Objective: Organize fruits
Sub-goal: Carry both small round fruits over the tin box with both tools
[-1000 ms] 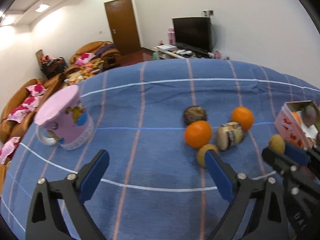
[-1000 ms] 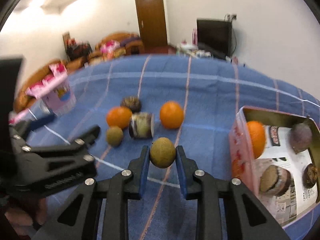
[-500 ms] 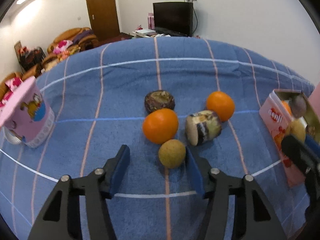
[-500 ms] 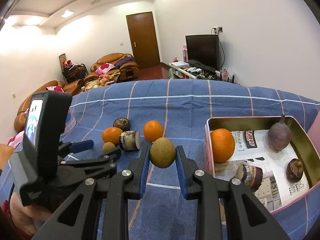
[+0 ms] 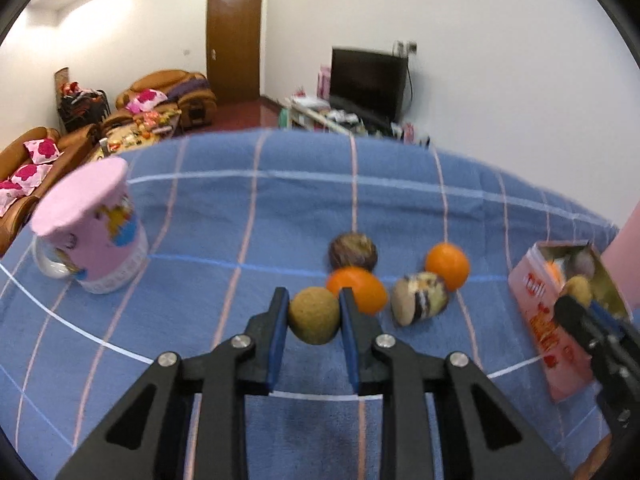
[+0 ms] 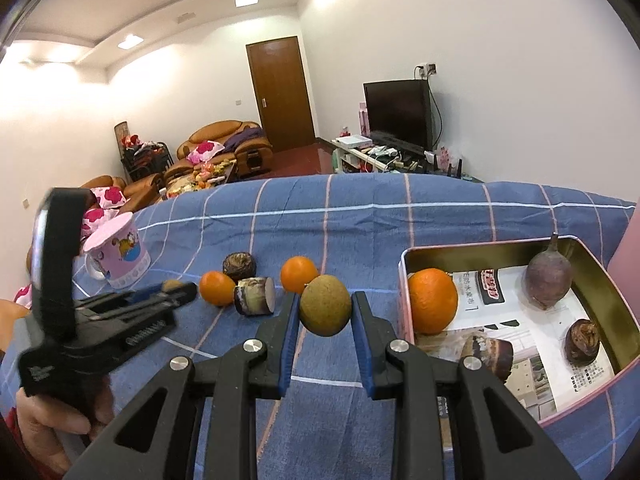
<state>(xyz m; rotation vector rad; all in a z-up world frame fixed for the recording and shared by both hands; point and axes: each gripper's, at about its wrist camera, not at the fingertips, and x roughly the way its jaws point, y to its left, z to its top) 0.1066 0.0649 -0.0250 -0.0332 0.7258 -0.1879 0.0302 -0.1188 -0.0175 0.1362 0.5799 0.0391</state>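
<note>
Since 0.5 s ago the left gripper (image 5: pixel 314 314) has gone from straddling the loose brown-green fruit w/ jaws apart to being clamped on it; the right gripper (image 6: pixel 325 312) has carried its own fruit closer to the tin.

L to R: a pink mug (image 5: pixel 96 236), cartoon print, sits upside down at the far left on the blue checked cloth (image 5: pixel 248 216), well apart from the fruit, prob. just clutter. Next, the left fruit (image 5: pixel 314 315) is pinched between the blue pads, near the cloth. Just behind it sit an orange (image 5: pixel 357 290), a dark wrinkled fruit (image 5: pixel 353 251), a cut purple-skinned piece (image 5: pixel 420 298) and a 2nd orange (image 5: pixel 447 266), bunched together, not yet sorted.

Right view: the right gripper is shut on a second brown-green fruit (image 6: pixel 325 311), held up just left of the pink tin (image 6: pixel 404 280), prob. lined up for dropping in. The tin holds an orange, a purple fruit w/ stem and 2 dark pieces on printed paper. Red lettering on the tin's side and the paper's print are too blurred to read. Judging by this, about half the fruit is boxed.
</note>
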